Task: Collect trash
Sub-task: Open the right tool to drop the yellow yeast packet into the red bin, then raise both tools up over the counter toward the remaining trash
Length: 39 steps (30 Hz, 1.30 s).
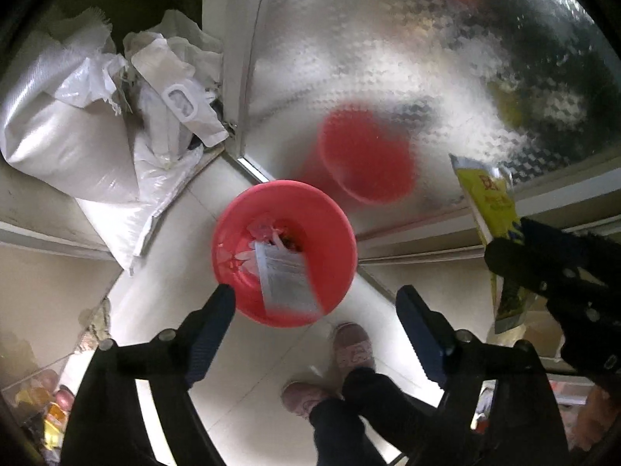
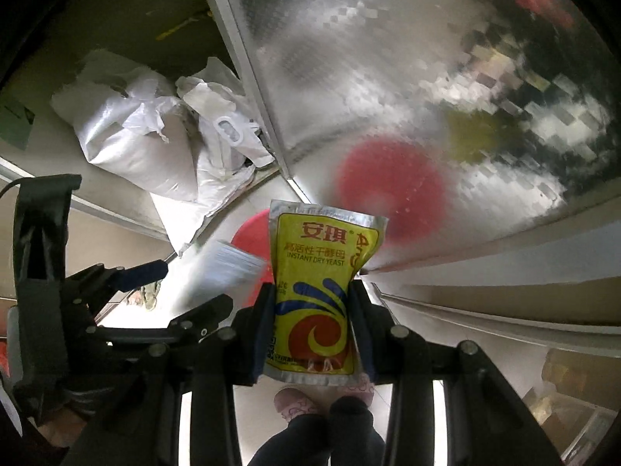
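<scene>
A yellow foil sachet printed "INSTANT DRY YEAST" [image 2: 314, 291], with a red swirl and blue splashes on its front, stands upright, clamped by its lower half between the two dark blue pads of the right gripper [image 2: 312, 318], held up in the air above the pale tiled floor [image 1: 248, 396]. Just to its left a silvery-white printed packet [image 1: 285, 277] hangs blurred in mid-air over the mouth of the round red plastic bin [image 1: 333, 229], free of the left gripper [image 1: 316, 310], whose fingers are spread wide apart with nothing between them. The bin sits on the floor close against a frosted patterned glass door [image 1: 407, 58], which throws back a soft red reflection of it, and some crumpled pink and white scraps lie inside. Off to the left, in the corner beyond the door frame, a heap of white woven sacks and plastic bags [image 1: 77, 128] is piled up. Below the grippers I can see the person's pink slippers [image 1: 351, 345] and dark trouser legs.
</scene>
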Motion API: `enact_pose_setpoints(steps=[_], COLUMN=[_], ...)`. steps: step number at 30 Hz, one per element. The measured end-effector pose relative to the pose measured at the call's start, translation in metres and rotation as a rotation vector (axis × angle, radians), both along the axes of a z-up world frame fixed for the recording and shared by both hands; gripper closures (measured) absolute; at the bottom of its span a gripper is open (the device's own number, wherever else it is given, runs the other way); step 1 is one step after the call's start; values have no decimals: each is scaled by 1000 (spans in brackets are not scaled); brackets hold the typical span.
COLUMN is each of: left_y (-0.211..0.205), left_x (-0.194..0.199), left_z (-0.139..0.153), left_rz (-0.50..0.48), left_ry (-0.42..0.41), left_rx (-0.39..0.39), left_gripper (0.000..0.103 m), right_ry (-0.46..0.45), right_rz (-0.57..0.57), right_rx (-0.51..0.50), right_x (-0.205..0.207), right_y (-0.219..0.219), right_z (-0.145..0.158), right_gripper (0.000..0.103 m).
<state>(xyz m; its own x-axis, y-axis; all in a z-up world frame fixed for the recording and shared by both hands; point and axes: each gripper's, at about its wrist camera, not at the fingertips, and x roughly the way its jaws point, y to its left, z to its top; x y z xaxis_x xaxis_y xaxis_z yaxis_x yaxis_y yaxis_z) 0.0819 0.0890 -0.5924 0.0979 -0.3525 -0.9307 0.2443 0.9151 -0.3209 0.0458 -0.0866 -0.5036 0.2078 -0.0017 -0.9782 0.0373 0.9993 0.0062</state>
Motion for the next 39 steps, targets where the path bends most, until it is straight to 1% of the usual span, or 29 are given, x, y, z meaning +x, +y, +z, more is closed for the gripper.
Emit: enact_pose_setpoints(steps=[3, 5, 6, 8, 12, 18, 24, 28, 30, 33, 36, 38, 39], left_y=[6, 9, 10, 14, 27, 50, 59, 63, 66, 69, 71, 74, 77], left_x=[0, -1, -2, -4, -7, -12, -15, -18, -19, -23, -28, -31, -34], left_z=[1, 6, 8, 14, 12, -3, -15, -15, -14, -8, 7, 20, 31], left_rz=[33, 37, 37, 35, 55, 139, 184, 213, 227, 236, 245, 255, 265], left_ry=[7, -9, -17, -33, -49, -26, -14, -13, -15, -23, -31, -38, -46], left_rx=[-4, 12, 34, 66, 113, 123, 141, 157, 163, 181, 192, 195, 197], left_gripper=[11, 7, 0, 0, 0, 0, 0, 0, 0, 0, 0, 0, 0], right_ry=[9, 10, 10, 7, 12, 29, 45, 42, 32, 24, 37, 32, 27], right_rz=[5, 11, 17, 33, 76, 137, 177, 196, 203, 216, 225, 230, 234], right_rx=[2, 3, 6, 9, 8, 1, -22, -43, -57, -75, -68, -72, -71], right_x=[2, 3, 4, 6, 6, 8, 12, 13, 13, 11, 10, 8, 6], right_y=[4, 7, 8, 11, 15, 29, 38, 40, 41, 42, 43, 46, 47], right_z=[-2, -2, -3, -2, -4, -20, -37, -43, -43, -42, -39, -29, -22], right_gripper=[67, 67, 67, 67, 67, 65, 60, 49, 39, 29, 28, 25, 23])
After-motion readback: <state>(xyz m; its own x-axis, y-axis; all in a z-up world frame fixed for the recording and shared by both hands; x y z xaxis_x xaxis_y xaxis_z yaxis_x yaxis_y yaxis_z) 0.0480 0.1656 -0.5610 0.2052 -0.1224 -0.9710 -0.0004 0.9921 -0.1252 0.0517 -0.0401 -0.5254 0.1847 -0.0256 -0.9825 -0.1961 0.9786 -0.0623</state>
